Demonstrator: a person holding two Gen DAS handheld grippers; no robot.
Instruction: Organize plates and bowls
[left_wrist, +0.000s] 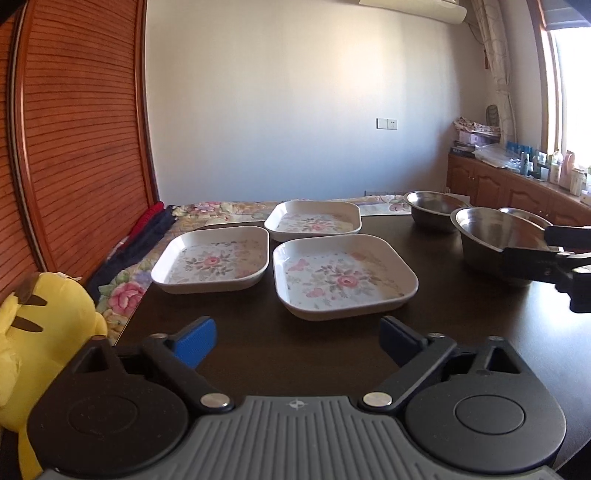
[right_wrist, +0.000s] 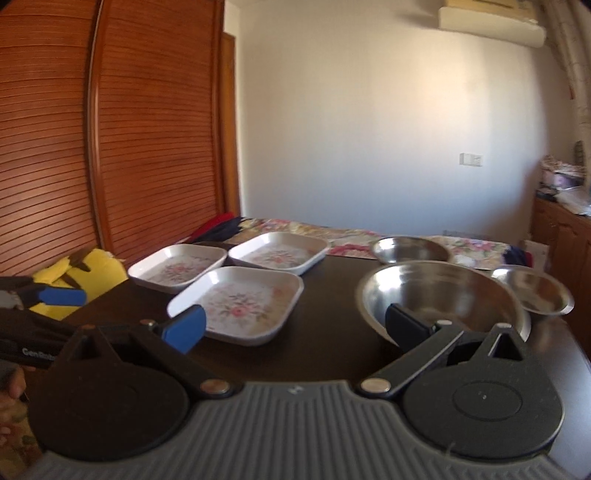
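My left gripper (left_wrist: 297, 341) hovers low over the dark table (left_wrist: 258, 354), jaws spread wide and holding nothing. At 12 o'clock from it lies the near plate (left_wrist: 343, 277), square, white, with a flower print. At 11 o'clock sits the left plate (left_wrist: 212, 262), and behind both, farther toward 12, the far plate (left_wrist: 314, 218). The three lie close together; I cannot tell whether their rims touch.

My right gripper (right_wrist: 295, 328) is also wide open, and empty. Its right finger (right_wrist: 410, 328) reaches over the near rim of the big bowl (right_wrist: 443, 299), a steel one at 1 o'clock from that camera; whether it touches the rim I cannot tell. In the left view the same gripper (left_wrist: 554, 251) comes in from 3 o'clock at that bowl's edge. A small bowl (right_wrist: 532, 291) stands just beside the big one at 2 o'clock, and a far bowl (right_wrist: 410, 249) behind it at 12. All three are upright and empty.

A yellow plush toy (left_wrist: 44, 332) sits off the table's edge at 9 o'clock, against a slatted wooden door (left_wrist: 81, 129).
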